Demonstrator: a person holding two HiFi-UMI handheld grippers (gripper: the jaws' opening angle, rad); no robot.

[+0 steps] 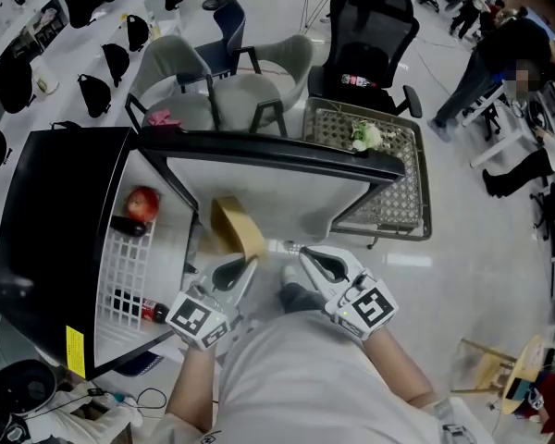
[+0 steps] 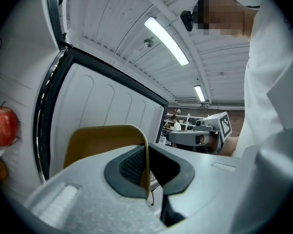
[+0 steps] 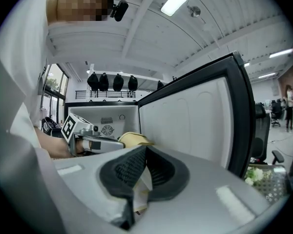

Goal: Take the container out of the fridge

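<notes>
A tan container (image 1: 238, 229) hangs in front of the open black fridge (image 1: 46, 220), just below its white-lined door (image 1: 268, 188). My left gripper (image 1: 248, 263) is shut on the container's rim, and the tan wall (image 2: 102, 140) stands between its pads (image 2: 132, 165). My right gripper (image 1: 304, 253) is shut on a thin pale edge (image 3: 141, 182), apparently the container's other side. The right gripper view has the container (image 3: 132, 139) beside the left gripper (image 3: 112, 144). Inside the fridge lie a red apple (image 1: 141, 203) and a dark bottle (image 1: 134, 305).
A white wire shelf (image 1: 125, 266) lines the fridge. Behind the door stand a metal mesh cart (image 1: 398, 202) with flowers, a black office chair (image 1: 370, 44) and grey chairs (image 1: 222, 81). People (image 1: 499, 63) stand at the right. Cables lie at the lower left.
</notes>
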